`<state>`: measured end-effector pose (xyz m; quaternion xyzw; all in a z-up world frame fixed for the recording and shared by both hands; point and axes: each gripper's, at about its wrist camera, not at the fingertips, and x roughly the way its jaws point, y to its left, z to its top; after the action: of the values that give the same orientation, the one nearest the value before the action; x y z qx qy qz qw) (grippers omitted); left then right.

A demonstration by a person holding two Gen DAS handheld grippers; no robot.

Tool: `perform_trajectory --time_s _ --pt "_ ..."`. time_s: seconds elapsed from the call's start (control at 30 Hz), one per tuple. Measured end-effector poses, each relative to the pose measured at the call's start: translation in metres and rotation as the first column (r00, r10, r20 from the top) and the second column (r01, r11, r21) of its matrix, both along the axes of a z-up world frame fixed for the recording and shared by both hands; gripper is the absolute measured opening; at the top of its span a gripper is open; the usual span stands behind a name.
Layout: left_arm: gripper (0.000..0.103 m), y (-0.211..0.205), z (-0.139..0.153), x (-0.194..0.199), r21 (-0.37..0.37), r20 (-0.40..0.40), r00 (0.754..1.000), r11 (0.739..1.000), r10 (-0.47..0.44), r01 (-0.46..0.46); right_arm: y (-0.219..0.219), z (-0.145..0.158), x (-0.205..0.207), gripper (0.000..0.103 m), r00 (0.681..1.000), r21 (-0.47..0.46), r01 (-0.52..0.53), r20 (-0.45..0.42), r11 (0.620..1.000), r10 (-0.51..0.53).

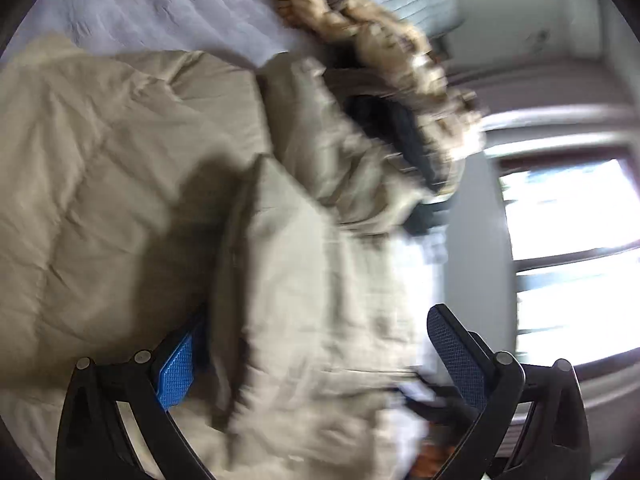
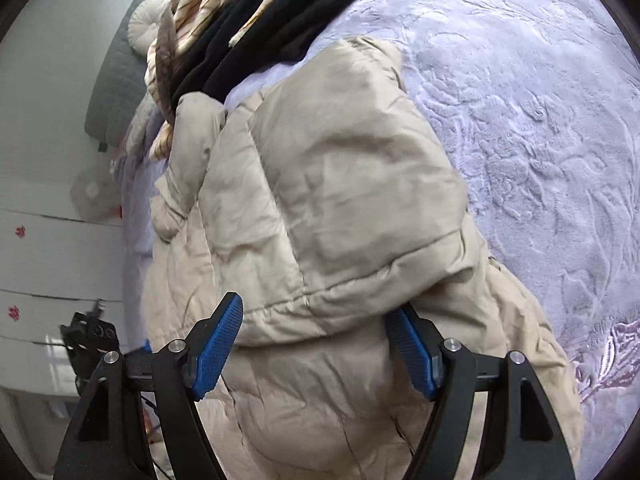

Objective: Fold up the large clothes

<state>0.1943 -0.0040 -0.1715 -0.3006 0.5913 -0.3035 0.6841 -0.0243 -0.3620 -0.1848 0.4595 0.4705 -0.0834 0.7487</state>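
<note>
A large beige quilted jacket [image 2: 328,200] lies on a bed covered by a lilac embossed blanket [image 2: 540,120]. My right gripper [image 2: 316,344] is open, its blue pads standing on either side of a folded thick edge of the jacket without pinching it. In the left wrist view the same jacket [image 1: 120,160] fills the frame, blurred by motion. My left gripper [image 1: 316,360] is open, with a raised fold of the jacket between its blue pads; the left pad [image 1: 176,372] is partly hidden behind the cloth.
A pile of other clothes, black [image 2: 280,20] and cream striped [image 2: 200,4], lies at the head of the bed beside a round cushion [image 2: 148,20]. A grey headboard [image 2: 116,92] and white drawers [image 2: 48,260] stand left. A bright window [image 1: 572,256] shows in the left wrist view.
</note>
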Motion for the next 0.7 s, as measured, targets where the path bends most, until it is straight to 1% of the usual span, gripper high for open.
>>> perform_trajectory --time_s 0.03,0.07,0.1,0.13,0.17,0.2,0.23,0.27,0.33,0.47,0.53,0.57,0.6,0.63,0.67,0.7 --pt "0.065 -0.006 0.001 0.0 0.059 0.015 1.0 0.998 -0.015 0.014 -0.002 0.001 0.002 0.077 1.0 -0.004 0.0 0.004 1.0 0.0" --pt "0.03 -0.01 0.0 -0.001 0.133 0.02 0.999 0.99 -0.039 0.036 -0.004 0.001 0.005 0.077 1.0 -0.01 -0.003 0.007 1.0 0.003" --pt "0.016 -0.01 -0.001 -0.004 0.171 0.024 0.999 0.984 -0.046 0.042 -0.005 0.002 0.006 0.077 1.0 -0.018 -0.007 0.008 1.0 0.007" --pt "0.016 -0.008 -0.002 -0.006 0.182 0.033 0.998 0.983 -0.045 0.038 -0.007 0.003 0.008 0.077 1.0 -0.026 -0.01 0.011 1.0 0.01" --pt "0.016 -0.002 0.0 -0.012 0.205 0.063 0.997 0.979 -0.038 0.024 -0.001 0.007 0.008 0.07 1.0 -0.03 -0.012 0.012 0.999 0.012" --pt "0.016 0.0 0.001 -0.015 0.228 0.082 0.996 0.973 -0.037 0.018 -0.002 0.007 0.009 0.061 1.0 -0.04 -0.016 0.009 0.999 0.016" --pt "0.016 0.003 0.002 -0.02 0.267 0.103 0.994 0.964 -0.039 0.01 -0.002 0.006 0.009 0.035 1.0 -0.056 -0.024 -0.007 0.998 0.023" --pt "0.016 0.006 -0.001 -0.022 0.286 0.109 0.993 0.958 -0.042 0.009 -0.002 0.002 0.011 0.022 0.999 -0.067 -0.032 -0.022 0.997 0.031" --pt "0.016 0.006 -0.009 -0.022 0.306 0.103 0.993 0.952 -0.05 0.016 -0.002 -0.005 0.014 0.02 0.999 -0.074 -0.041 -0.027 0.996 0.039" --pt "0.016 0.001 -0.017 -0.017 0.346 0.119 0.99 0.938 -0.073 0.028 0.0 -0.017 0.024 0.02 0.997 -0.103 -0.06 -0.045 0.993 0.056" --pt "0.017 0.005 -0.006 -0.015 0.377 0.13 0.989 0.926 -0.069 0.015 0.0 -0.017 0.025 0.02 0.998 -0.1 -0.056 -0.044 0.993 0.052" --pt "0.024 0.008 -0.002 -0.015 0.394 0.142 0.988 0.919 -0.062 0.001 0.0 -0.017 0.025 0.02 0.998 -0.1 -0.058 -0.042 0.993 0.054" --pt "0.026 0.015 0.007 -0.017 0.425 0.17 0.984 0.905 -0.043 -0.034 0.0 -0.016 0.025 0.02 0.998 -0.101 -0.061 -0.039 0.993 0.057" --pt "0.026 0.023 0.018 -0.018 0.448 0.204 0.979 0.891 -0.026 -0.07 -0.001 -0.015 0.021 0.02 0.998 -0.103 -0.063 -0.037 0.993 0.059" --pt "0.026 0.029 0.027 -0.02 0.455 0.224 0.974 0.886 -0.022 -0.085 -0.001 -0.016 0.017 0.02 0.998 -0.099 -0.063 -0.034 0.993 0.06" --pt "0.026 0.031 0.033 -0.019 0.453 0.233 0.972 0.887 -0.023 -0.088 -0.002 -0.016 0.016 0.02 0.998 -0.092 -0.06 -0.03 0.994 0.057"
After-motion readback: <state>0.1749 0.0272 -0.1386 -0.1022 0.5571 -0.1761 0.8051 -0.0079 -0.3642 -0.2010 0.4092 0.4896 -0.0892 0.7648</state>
